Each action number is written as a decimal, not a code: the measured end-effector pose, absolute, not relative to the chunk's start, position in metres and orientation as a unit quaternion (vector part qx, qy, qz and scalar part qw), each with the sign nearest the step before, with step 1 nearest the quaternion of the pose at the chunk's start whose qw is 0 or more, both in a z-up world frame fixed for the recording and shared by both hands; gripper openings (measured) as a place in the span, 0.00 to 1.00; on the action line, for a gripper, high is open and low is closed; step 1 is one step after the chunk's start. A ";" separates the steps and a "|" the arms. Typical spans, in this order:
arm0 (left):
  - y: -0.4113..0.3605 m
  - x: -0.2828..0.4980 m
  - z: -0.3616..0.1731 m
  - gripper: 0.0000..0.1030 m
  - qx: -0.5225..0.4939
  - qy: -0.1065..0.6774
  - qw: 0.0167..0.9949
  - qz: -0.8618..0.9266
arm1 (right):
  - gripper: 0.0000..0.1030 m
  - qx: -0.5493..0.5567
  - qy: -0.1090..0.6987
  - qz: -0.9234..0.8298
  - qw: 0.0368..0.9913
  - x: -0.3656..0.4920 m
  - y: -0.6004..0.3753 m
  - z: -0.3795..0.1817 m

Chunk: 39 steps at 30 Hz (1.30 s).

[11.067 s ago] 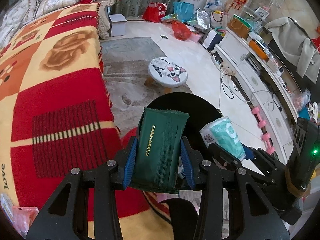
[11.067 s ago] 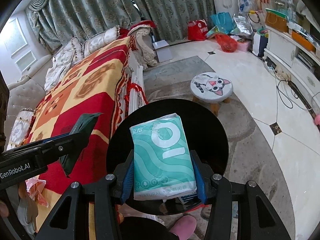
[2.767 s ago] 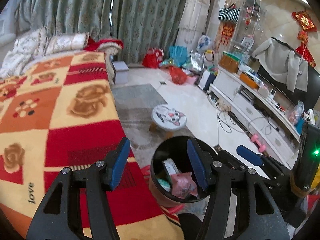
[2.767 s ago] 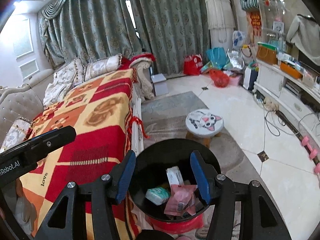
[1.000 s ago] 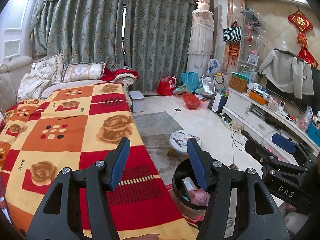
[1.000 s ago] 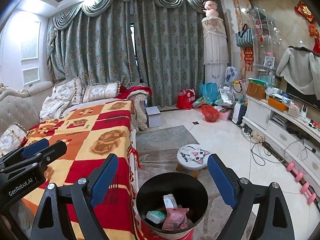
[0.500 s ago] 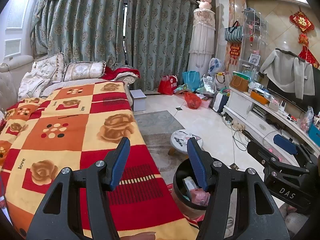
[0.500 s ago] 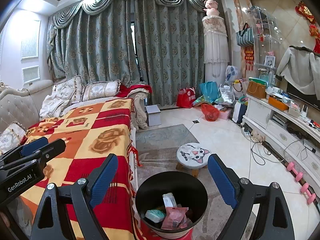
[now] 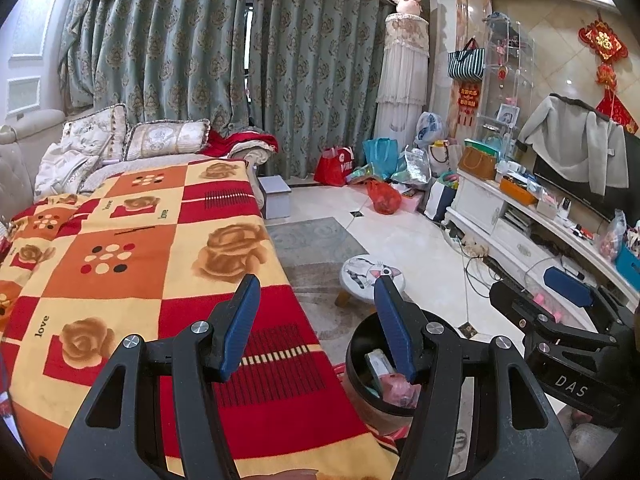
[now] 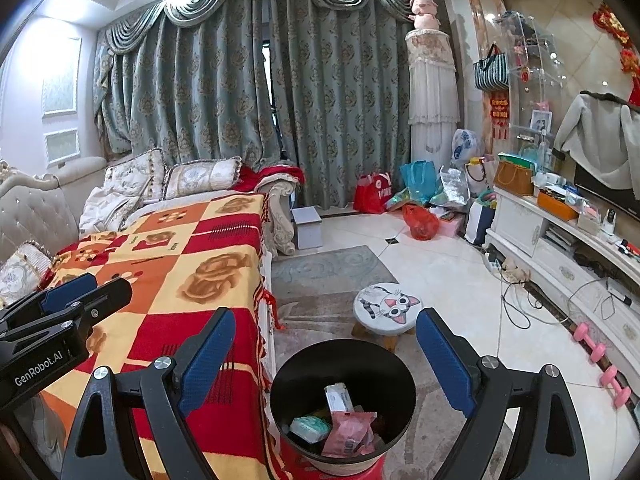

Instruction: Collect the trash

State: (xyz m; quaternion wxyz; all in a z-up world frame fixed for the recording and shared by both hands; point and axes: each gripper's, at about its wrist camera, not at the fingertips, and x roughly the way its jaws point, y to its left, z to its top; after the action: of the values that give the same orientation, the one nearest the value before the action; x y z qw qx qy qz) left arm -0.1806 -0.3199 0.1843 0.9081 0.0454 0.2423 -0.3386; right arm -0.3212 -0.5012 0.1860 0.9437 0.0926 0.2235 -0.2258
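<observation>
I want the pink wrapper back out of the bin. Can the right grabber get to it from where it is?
Probably yes. The right gripper is open and empty, and the black bin has no lid. The pink wrapper lies on top of the pile, so nothing covers it, though it sits deep inside, so the grabber must dip down.

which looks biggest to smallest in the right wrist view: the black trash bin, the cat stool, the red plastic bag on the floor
1. black trash bin, clearly the largest, though it is also nearest the camera
2. cat stool
3. red plastic bag, smallest, but farthest away, so its true size is unsure
</observation>
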 end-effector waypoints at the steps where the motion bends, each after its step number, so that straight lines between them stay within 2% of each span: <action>1: -0.320 -0.181 0.183 0.56 0.045 0.243 0.908 -0.338 | 0.88 0.092 0.224 -0.225 0.944 -0.322 -0.501 0.185; 39: -0.319 -0.185 0.174 0.56 0.043 0.252 0.907 -0.336 | 0.89 0.093 0.239 -0.217 0.942 -0.316 -0.497 0.180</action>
State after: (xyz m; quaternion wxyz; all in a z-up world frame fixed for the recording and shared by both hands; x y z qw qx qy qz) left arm -0.1846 -0.3186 0.1743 0.9067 0.0429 0.2516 -0.3357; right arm -0.3164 -0.4971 0.1802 0.9418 0.0926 0.2392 -0.2173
